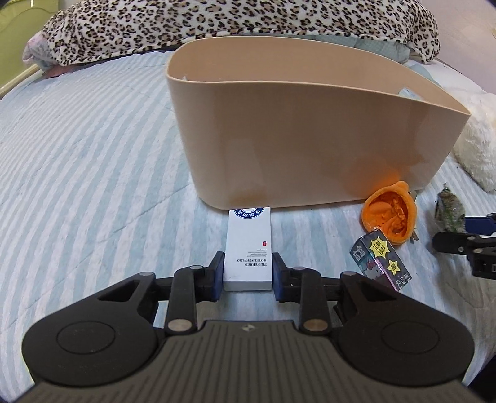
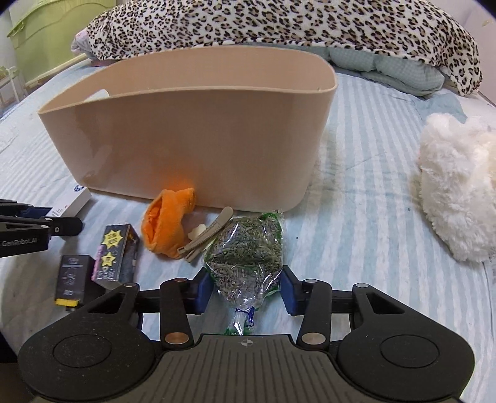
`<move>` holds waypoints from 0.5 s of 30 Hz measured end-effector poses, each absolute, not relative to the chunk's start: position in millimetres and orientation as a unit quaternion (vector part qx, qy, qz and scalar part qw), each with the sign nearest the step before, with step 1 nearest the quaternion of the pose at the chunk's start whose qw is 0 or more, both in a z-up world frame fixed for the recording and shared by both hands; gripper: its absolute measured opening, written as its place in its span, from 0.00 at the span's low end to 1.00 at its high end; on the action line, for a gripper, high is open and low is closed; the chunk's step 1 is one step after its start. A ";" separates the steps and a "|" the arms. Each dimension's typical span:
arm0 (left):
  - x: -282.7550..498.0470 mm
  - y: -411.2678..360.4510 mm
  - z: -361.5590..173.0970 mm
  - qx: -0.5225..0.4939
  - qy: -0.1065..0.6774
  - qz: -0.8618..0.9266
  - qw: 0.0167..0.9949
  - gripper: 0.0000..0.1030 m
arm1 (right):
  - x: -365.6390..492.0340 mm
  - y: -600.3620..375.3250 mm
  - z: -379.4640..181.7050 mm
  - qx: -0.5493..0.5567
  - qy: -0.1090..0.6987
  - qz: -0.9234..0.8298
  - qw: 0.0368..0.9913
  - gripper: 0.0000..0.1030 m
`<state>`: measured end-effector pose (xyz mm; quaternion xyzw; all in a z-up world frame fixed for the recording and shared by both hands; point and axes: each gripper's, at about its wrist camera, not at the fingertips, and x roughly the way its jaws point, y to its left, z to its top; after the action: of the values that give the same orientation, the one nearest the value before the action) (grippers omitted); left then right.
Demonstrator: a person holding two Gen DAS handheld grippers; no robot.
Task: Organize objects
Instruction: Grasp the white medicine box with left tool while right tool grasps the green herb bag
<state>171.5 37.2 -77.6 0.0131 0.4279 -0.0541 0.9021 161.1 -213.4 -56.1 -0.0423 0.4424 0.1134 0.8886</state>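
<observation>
one bin [image 2: 198,130], three boxes [image 2: 116,252], one herb bag [image 2: 245,248], one hair clip [image 2: 207,237]

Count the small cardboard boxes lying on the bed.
3: a white box between the left gripper's fingers, a starred dark box beside the orange pouch, a black box nearest. The bin may hide more.

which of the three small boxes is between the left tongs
The white hotel supplies box; the left tongs flank it, while the starred box and black box lie free.

A bed [image 2: 356,217] in pale blue-and-white striped quilt; far beyond the tongs a leopard-print blanket [image 2: 279,28] lies heaped, with green furniture [image 2: 46,34] far left of it
</observation>
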 end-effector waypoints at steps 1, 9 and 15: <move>169.9 38.5 -75.7 0.011 0.429 -0.053 0.902 0.31 | 160.1 -214.9 -53.9 -0.041 0.440 0.113 0.890 0.41; 151.2 49.3 -40.4 -0.019 0.416 -0.056 0.908 0.31 | 146.6 -224.5 -21.8 -0.024 0.412 0.114 0.904 0.41; 136.1 46.0 -0.8 -0.007 0.370 -0.062 0.927 0.31 | 141.8 -229.0 14.3 -0.015 0.373 0.117 0.920 0.41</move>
<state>136.1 46.0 -0.8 -0.0067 0.3702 -0.0619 0.9269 141.8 -229.0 14.3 -0.0151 0.3728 0.1167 0.9204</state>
